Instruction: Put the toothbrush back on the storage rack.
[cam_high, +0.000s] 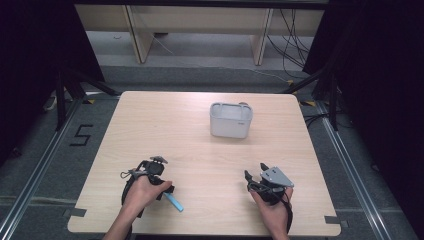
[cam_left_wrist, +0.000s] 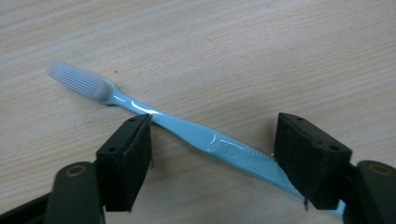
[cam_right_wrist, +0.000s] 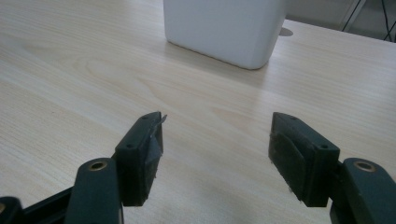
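Your left tool (cam_high: 161, 186) lay low at the near left of the pale wooden desk (cam_high: 165, 120), over a light blue plastic toothbrush (cam_high: 174, 202). Your right tool (cam_high: 255, 174) rested near right, well apart from the white rounded plastic container (cam_high: 230, 120) farther back.

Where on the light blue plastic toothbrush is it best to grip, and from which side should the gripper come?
Grip the light blue plastic toothbrush at mid-handle, from straight above. It lies flat on the pale wooden table, so only its two long sides are free. The left gripper already straddles the handle there, jaws open on either side. The bristle head is softer and likely to slip.
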